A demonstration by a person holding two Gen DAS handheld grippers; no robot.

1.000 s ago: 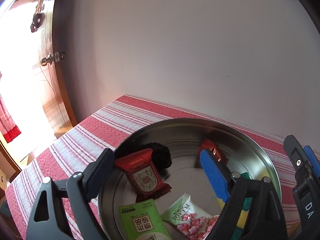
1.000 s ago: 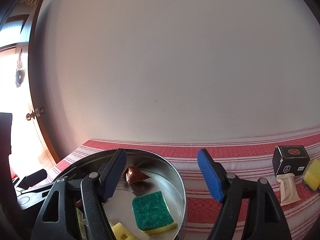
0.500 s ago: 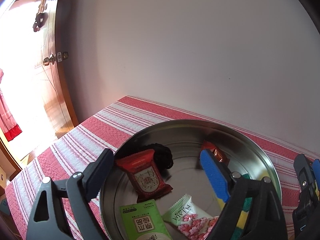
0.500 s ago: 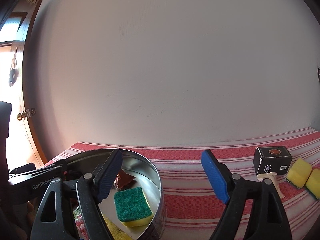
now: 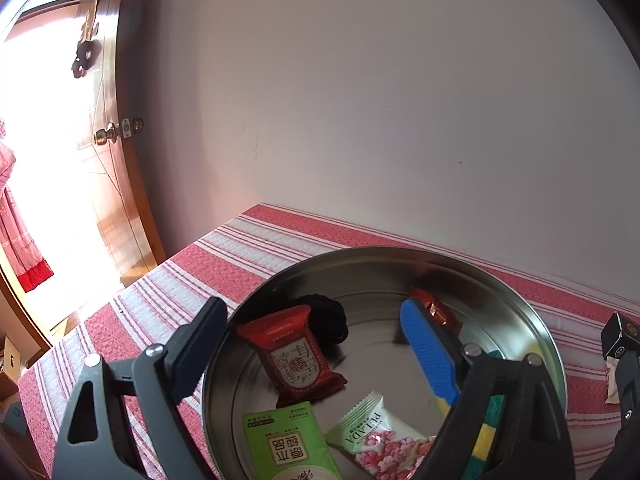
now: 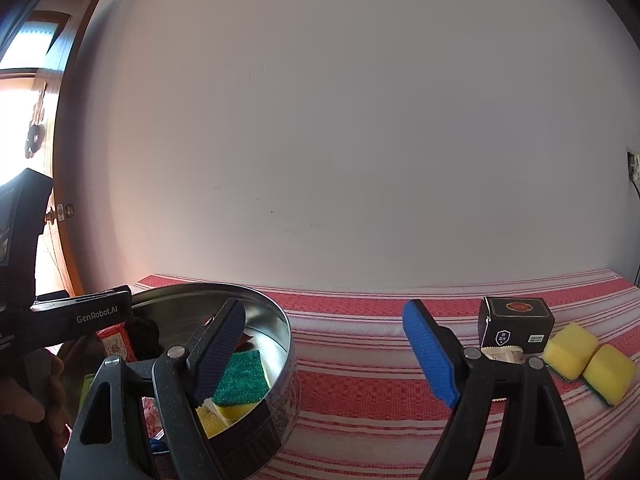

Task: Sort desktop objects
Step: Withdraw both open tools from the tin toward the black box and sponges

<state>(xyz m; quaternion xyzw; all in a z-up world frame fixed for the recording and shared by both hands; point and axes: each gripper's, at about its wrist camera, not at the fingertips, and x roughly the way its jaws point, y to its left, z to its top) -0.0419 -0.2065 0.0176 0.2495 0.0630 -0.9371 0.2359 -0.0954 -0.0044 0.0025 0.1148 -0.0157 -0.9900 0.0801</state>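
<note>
Two tools we hold spread and empty: our left tool (image 5: 316, 344) over the round tin (image 5: 532, 312) of snack packets (image 5: 294, 354) on the striped tabletop (image 6: 360, 360), our right tool (image 6: 324, 348) beside it; black box (image 6: 516, 320) and yellow sponges (image 6: 588, 360) sit far right.

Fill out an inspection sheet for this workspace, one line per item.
Surface: red and white striped cloth on the table.
Job's things: round metal tin holding a red packet, a green packet, a pink-flowered packet, a black bundle, a small red wrapper and a green-topped sponge. Outside it: black box, pale packet in front of it, two yellow sponges.
Clutter: nothing seen.
Grippers: left gripper open over the tin; right gripper open, empty, over the cloth.
Cables: one below a wall outlet.
Surroundings: plain wall, wooden door at left.
</note>
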